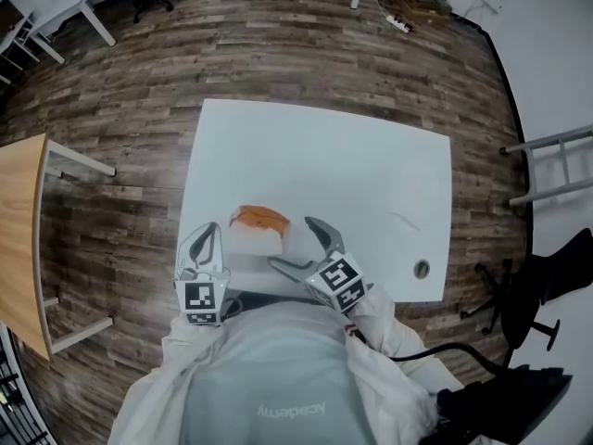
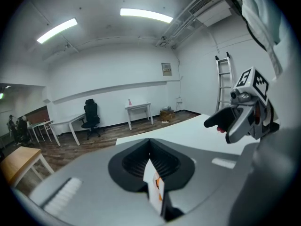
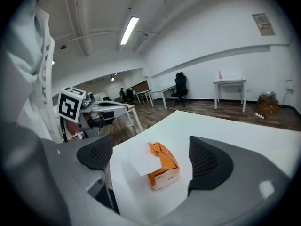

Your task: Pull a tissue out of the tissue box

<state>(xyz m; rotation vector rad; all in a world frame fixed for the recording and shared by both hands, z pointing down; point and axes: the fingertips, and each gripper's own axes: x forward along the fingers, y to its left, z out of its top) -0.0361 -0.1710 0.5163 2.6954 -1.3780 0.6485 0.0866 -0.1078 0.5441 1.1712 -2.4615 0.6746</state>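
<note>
tissue (image 3: 140, 160): a white sheet poking from the box's 9 o'clock end. Likely soft, light and easily torn, so pinch its free edge.
tissue box (image 1: 259, 221): a small orange pack at the table's (image 1: 371, 184) 6 o'clock edge. Probably light enough to lift along with the tissue.
right tool (image 1: 292, 241): jaws spread wide, straddling the box without touching it.
left tool (image 1: 211, 233): jaws together, at the box's 9 o'clock.
</note>
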